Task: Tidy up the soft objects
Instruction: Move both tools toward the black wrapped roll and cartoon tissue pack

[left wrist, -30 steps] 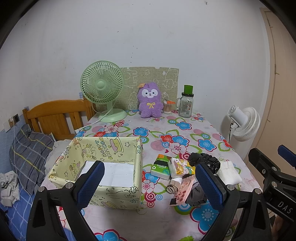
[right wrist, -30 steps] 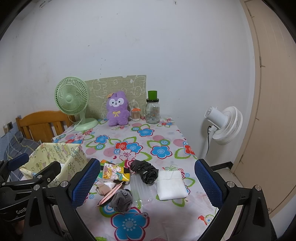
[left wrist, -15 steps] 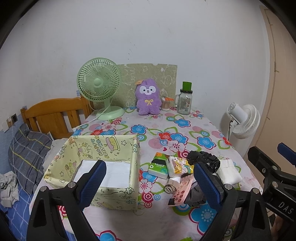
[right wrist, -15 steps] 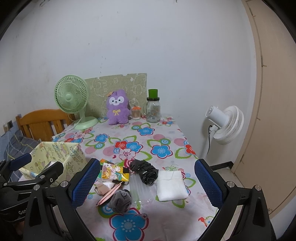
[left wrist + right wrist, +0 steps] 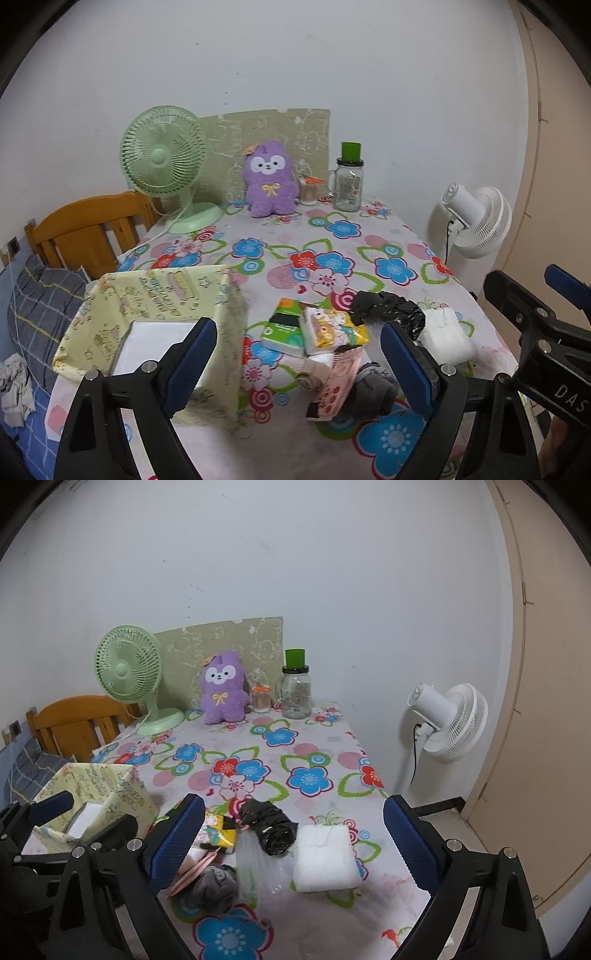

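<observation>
- The desk [image 5: 369, 236] carries a yellow fabric bin [image 5: 155, 306] on its left side.
- The soft objects lie in a loose pile just right of the bin: a white folded pad [image 5: 325, 856], a black crumpled bag [image 5: 271, 825] and tissue packs [image 5: 332, 328]. All look light and squashy, best pinched across the middle.
- The left gripper [image 5: 299, 362] and right gripper [image 5: 293, 836] both hover spread wide, holding nothing.

**The room around your desk**

You face a plain white wall [image 5: 332, 572]. The desk [image 5: 325, 746] wears a flowered cloth. To your left stands a wooden chair [image 5: 85, 236] beside a bed with blue checked bedding [image 5: 33, 314]. On your right, a white fan [image 5: 450, 720] stands near a beige door [image 5: 546, 701].
</observation>
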The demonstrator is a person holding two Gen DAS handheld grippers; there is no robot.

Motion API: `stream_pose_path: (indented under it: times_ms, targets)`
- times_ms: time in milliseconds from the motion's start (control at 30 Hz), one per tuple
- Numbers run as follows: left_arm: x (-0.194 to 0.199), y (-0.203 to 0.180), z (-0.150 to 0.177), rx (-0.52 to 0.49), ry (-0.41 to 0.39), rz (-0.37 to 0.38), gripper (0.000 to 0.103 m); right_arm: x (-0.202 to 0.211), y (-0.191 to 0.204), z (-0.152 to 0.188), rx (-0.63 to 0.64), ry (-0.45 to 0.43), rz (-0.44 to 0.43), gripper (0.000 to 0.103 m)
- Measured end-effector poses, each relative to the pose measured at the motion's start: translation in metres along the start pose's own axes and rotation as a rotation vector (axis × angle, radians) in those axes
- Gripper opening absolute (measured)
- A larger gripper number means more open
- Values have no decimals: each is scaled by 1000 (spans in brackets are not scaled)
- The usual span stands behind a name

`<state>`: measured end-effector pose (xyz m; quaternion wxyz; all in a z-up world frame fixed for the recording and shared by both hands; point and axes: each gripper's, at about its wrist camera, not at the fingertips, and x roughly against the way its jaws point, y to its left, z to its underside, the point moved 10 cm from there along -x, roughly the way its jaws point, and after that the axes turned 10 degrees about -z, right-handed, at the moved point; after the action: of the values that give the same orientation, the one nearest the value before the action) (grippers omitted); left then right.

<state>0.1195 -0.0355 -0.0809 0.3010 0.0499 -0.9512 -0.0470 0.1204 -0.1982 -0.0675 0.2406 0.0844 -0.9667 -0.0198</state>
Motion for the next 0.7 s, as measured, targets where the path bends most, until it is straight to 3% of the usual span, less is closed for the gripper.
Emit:
stream_pose_path:
  times_ms: [700]
  targets:
    - [-63,-53,13,-90,132,35,91,-69,-19,18,4,137,-55,88]
